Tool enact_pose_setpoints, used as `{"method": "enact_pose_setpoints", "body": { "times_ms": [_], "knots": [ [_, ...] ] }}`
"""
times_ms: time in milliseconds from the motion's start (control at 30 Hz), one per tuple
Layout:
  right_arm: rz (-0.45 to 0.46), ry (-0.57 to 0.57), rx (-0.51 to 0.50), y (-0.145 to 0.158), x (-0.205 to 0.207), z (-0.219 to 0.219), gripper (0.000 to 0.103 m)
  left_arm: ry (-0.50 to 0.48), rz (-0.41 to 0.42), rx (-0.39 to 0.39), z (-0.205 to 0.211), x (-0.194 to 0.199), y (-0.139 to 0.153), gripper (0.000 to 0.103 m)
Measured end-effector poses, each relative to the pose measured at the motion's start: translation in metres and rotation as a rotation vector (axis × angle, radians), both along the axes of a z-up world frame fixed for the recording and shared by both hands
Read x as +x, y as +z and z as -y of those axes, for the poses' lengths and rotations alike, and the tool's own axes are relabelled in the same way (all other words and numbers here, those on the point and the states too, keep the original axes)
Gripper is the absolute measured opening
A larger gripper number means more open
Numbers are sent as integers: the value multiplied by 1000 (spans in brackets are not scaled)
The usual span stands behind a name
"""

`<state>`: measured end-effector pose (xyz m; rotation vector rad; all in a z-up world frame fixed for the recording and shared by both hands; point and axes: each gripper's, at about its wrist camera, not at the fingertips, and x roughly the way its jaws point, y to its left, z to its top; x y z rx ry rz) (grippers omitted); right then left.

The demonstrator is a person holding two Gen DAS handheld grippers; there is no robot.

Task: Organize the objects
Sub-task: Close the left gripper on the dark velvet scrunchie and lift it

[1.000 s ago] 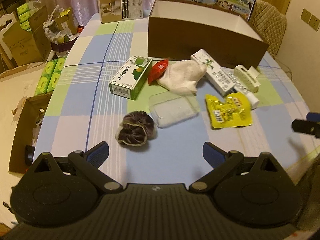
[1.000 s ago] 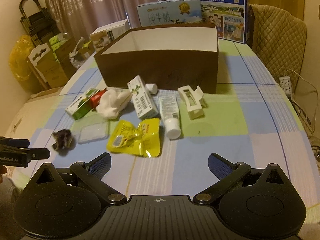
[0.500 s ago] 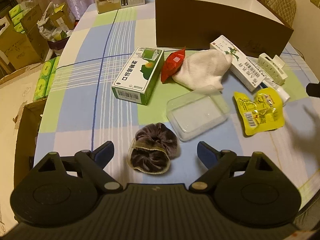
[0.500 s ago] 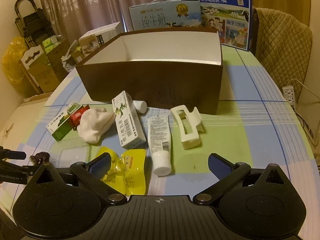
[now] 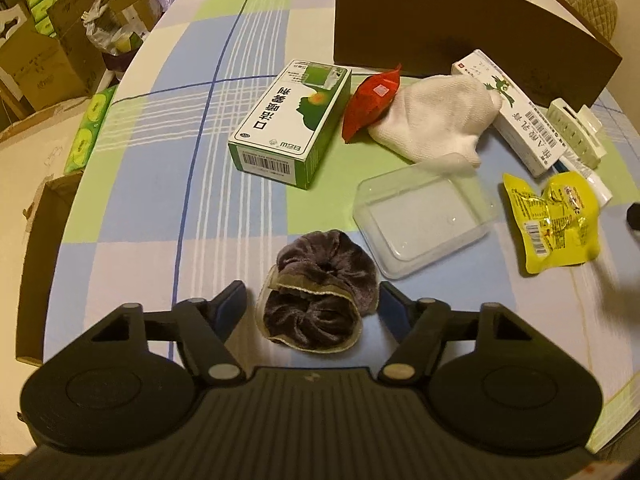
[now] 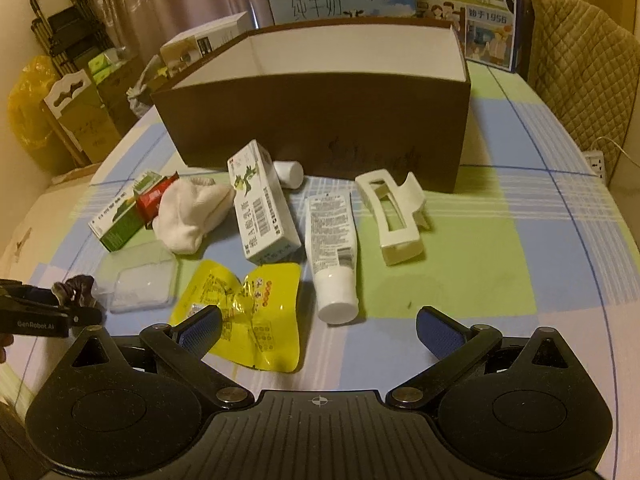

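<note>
- Scrunchie (image 5: 320,304), dark velvet, lies on the checked tablecloth (image 5: 160,200) between the spread fingers of the left gripper (image 5: 314,306); fingers not touching it, nothing gripped.
- Right gripper (image 6: 318,326) also spread wide and empty, low over the cloth; its left fingertip overlaps the yellow pouch (image 6: 244,312) in view, contact unclear.
- White tube (image 6: 330,248) lies cap-forward just beyond the right gripper, between the fingertips' lines.
- Clear plastic tray (image 5: 424,216) just beyond the scrunchie, near-touching.
- Green-and-white box (image 5: 288,124), red packet (image 5: 370,100) and white sock (image 5: 436,120) in a row behind the tray.
- White hair claw (image 6: 394,216) right of the tube.
- Brown cardboard box (image 6: 320,120) open at the back; contents hidden.
</note>
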<state>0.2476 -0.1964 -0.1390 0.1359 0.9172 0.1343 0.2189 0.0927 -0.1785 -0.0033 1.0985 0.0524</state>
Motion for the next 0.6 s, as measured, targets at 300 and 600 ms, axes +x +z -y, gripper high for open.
{"method": "enact_pose_setpoints", "body": {
  "times_ms": [300, 600],
  "knots": [
    [-3, 11, -1, -5, 2, -5, 101, 1, 49, 16, -1, -1, 3, 25],
    [6, -10, -8, -5, 2, -5, 97, -20, 129, 56, 2, -6, 18, 17]
  ]
}}
